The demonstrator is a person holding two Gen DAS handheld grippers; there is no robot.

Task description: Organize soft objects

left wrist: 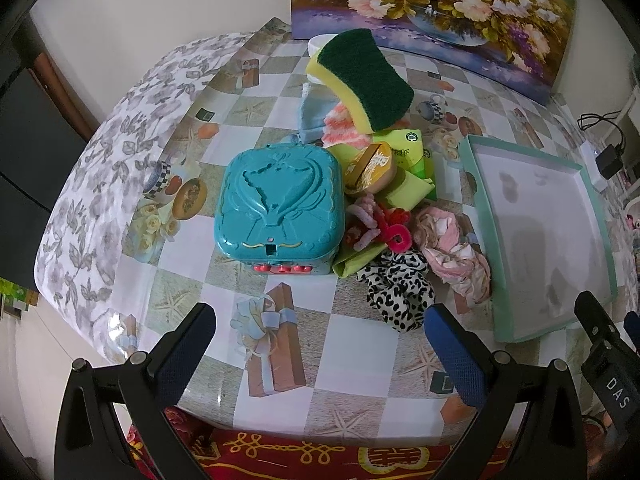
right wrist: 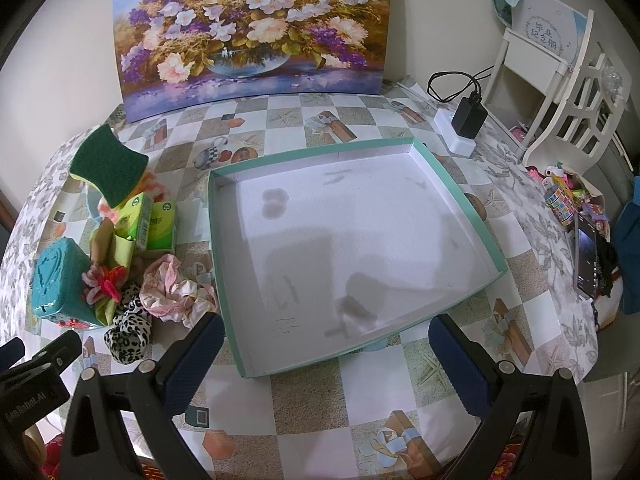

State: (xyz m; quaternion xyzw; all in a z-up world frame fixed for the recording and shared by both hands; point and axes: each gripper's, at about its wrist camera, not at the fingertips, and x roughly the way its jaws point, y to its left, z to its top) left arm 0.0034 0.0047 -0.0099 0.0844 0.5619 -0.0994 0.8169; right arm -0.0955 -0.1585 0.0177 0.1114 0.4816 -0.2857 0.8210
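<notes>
The soft things sit in a heap on the checked tablecloth (left wrist: 280, 312), ahead of the left gripper (left wrist: 320, 344) and apart from its wide-open, empty jaws. Nearest its right fingertip lies the black-and-white spotted scrunchie (left wrist: 400, 292), with the pink scrunchie (left wrist: 456, 252) just beyond it, next to the tray's left wall. Behind them a red and pink fuzzy flower (left wrist: 380, 224) rests on a green cloth (left wrist: 356, 260) against the teal plastic box (left wrist: 278, 204), and at the back a yellow-and-green sponge (left wrist: 362, 80) leans tilted on top of a blue cloth (left wrist: 314, 116) and a pink-and-white fluffy cloth (left wrist: 340, 126). The shallow teal-rimmed tray (right wrist: 460, 188) lies to the right of the heap, its white floor holding nothing. The right gripper (right wrist: 326, 354) hovers low over the tray's near edge, jaws spread wide and empty, pointing across it toward the flower painting (right wrist: 252, 28).
</notes>
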